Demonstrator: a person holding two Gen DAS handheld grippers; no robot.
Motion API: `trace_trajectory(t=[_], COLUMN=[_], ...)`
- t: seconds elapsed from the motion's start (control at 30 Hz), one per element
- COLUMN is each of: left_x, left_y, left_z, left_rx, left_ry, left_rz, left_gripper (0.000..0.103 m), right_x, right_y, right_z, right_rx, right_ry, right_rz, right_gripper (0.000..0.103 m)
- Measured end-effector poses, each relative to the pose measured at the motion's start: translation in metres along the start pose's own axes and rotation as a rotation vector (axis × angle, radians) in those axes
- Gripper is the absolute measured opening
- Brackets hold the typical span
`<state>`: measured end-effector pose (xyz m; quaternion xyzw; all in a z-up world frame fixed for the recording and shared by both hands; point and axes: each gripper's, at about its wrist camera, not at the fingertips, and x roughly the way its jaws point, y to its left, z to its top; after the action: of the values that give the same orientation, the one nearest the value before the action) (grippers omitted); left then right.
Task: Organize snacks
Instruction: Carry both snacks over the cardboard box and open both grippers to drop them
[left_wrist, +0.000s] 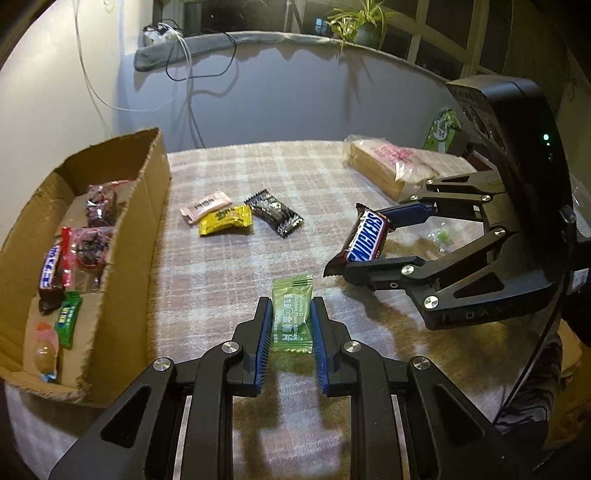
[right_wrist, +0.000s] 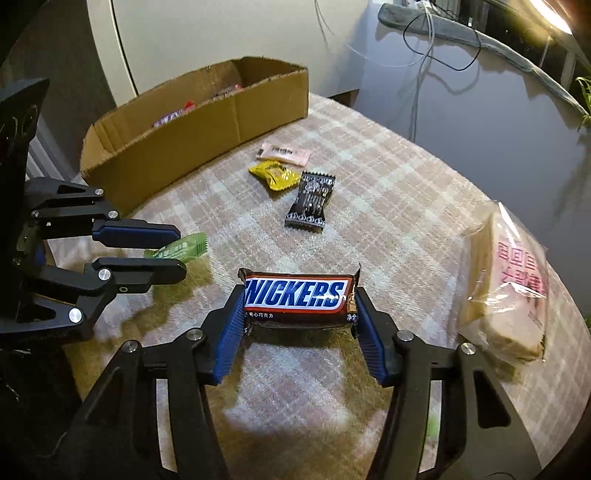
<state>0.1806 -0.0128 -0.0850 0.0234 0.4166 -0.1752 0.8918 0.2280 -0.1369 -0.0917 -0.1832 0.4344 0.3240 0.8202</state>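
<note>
Left gripper clamped on the green candy packet, blue pads squeezing its two long sides; packet sits low over the checked tablecloth, whether it touches the cloth I cannot tell; from the right wrist view the same packet sticks out past the left gripper fingertips.

Right gripper closed on the Snickers bar, pads pressing on its two crimped ends, label facing up and readable; in the left wrist view the bar is tilted, one end down toward the cloth, held in the right gripper.

Cardboard box stands at the left edge of the table, open top, several snacks already inside, among them a small chocolate bar, a green packet and red-clear wrapped sweets; box seen at the far left from the right wrist.

Three loose snacks lie together mid-table, just beside the box: pink packet, yellow packet, black packet; pink and yellow overlap, black touching or nearly touching the yellow.

Bagged sliced bread lies at the right side of the table, well apart from the box; a green bag stands behind it.
</note>
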Motion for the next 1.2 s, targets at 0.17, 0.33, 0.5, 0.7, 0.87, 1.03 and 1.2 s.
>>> trace_trajectory(t=[0.17, 0.33, 0.5, 0.7, 0.87, 1.03, 1.2], left_x=[-0.017, -0.034, -0.053, -0.075, -0.089, -0.092, -0.095], left_y=[0.003, 0.009, 0.020, 0.044, 0.068, 0.089, 0.106], left_z=[0.002, 0.004, 0.008, 0.013, 0.014, 0.011, 0.009], left_rx=[-0.012, -0.026, -0.042, -0.067, -0.095, -0.122, -0.148], left_ry=[-0.034, -0.069, -0.114, -0.164, -0.195, -0.207, -0.214], left_rz=[0.006, 0.018, 0.035, 0.079, 0.110, 0.131, 0.150], left_gripper=[0.019, 0.019, 0.019, 0.019, 0.019, 0.019, 0.019], right_x=[-0.017, -0.033, -0.048, -0.056, -0.051, -0.039, -0.024], right_y=[0.005, 0.016, 0.029, 0.046, 0.061, 0.074, 0.088], right_z=[0.005, 0.016, 0.032, 0.059, 0.085, 0.107, 0.126], right_rx=[0.007, -0.005, -0.022, -0.048, -0.070, -0.087, -0.105], right_ry=[-0.035, -0.068, -0.104, -0.147, -0.168, -0.170, -0.167], right_rz=[-0.013, -0.016, -0.010, 0.003, 0.018, 0.035, 0.057], right_gripper=[0.059, 0.059, 0.059, 0.059, 0.059, 0.059, 0.059])
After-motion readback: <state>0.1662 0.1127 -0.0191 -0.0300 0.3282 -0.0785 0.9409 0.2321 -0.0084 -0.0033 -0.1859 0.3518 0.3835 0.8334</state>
